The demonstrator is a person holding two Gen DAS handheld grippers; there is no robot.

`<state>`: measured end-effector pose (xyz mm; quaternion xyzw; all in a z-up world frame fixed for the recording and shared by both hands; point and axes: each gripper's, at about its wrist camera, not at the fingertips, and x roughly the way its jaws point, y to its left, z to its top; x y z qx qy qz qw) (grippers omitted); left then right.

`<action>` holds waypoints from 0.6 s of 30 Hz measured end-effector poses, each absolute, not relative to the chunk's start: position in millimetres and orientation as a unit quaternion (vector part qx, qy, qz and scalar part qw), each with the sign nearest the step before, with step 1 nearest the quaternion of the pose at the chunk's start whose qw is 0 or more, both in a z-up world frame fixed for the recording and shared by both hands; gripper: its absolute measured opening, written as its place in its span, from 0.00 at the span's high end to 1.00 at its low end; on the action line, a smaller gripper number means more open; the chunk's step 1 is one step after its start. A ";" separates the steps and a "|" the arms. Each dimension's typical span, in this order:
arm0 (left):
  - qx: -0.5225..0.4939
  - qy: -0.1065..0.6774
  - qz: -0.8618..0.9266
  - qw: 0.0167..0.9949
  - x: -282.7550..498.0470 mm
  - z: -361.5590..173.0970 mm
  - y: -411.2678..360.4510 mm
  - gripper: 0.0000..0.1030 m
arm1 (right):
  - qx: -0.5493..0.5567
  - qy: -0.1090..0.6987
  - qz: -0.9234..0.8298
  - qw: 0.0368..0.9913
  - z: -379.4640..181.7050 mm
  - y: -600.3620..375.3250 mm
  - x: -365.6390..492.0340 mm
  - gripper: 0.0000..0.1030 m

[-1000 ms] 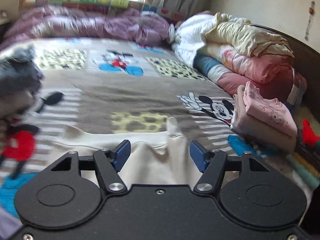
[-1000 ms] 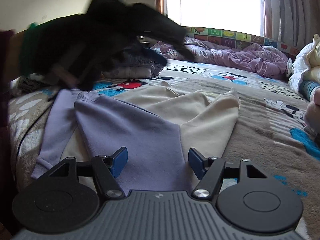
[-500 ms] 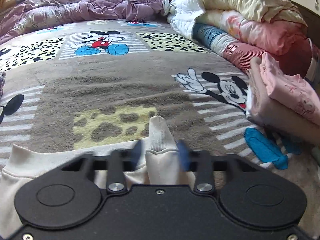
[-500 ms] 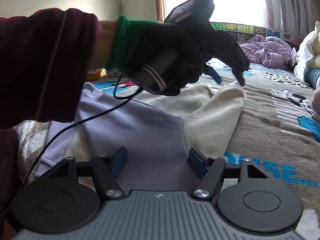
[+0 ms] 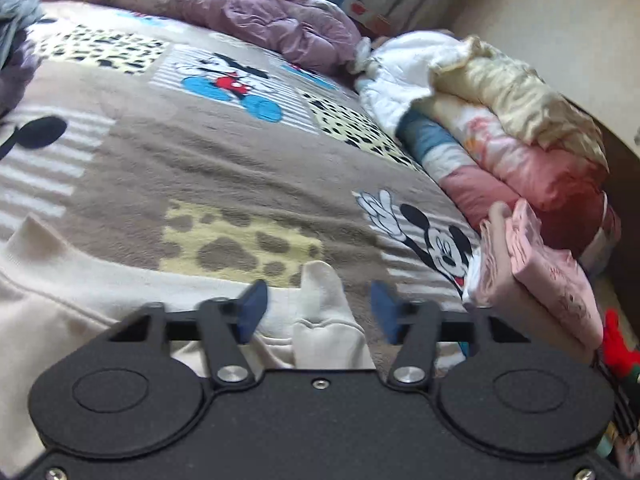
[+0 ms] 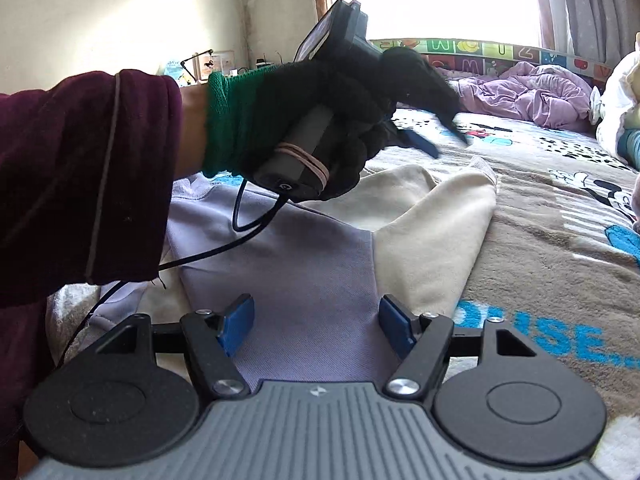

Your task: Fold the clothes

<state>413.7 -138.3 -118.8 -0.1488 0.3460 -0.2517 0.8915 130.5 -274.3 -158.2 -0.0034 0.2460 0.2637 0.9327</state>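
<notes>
Sweatshirt (image 5: 72,292), cream and lavender, lies spread on the cartoon-mouse blanket (image 5: 208,152) covering the bed. In the left wrist view, 1 cream cuff (image 5: 324,300) of it stands up between the 2 blue pads of the left gripper (image 5: 318,308). Its jaws have just been opening after a quick pinch; the pads now stand apart on either side of the cuff, not pressing it. At the right edge sits 1 stack of folded clothes (image 5: 536,268), 2 pieces countable, pink over beige. Behind it rises 1 pile of rolled quilts (image 5: 500,128), and 1 purple duvet (image 5: 256,12) lies crumpled along the far side.

In the right wrist view, the sweatshirt (image 6: 304,264) shows 1 lavender panel in front and 2 cream parts beyond it. The right gripper (image 6: 316,324) hovers over the lavender panel with jaws wide apart, nothing clamped. Above the garment, 1 black-gloved left hand (image 6: 320,120) with a green cuff and maroon sleeve (image 6: 80,184) holds the other gripper's handle; 1 black cable (image 6: 208,252) hangs from it.
</notes>
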 end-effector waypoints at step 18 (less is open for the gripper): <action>-0.144 0.356 -0.211 0.899 417.0 -141.2 -137.0 0.62 | -0.002 0.247 0.273 0.930 -158.9 -276.6 132.9 0.32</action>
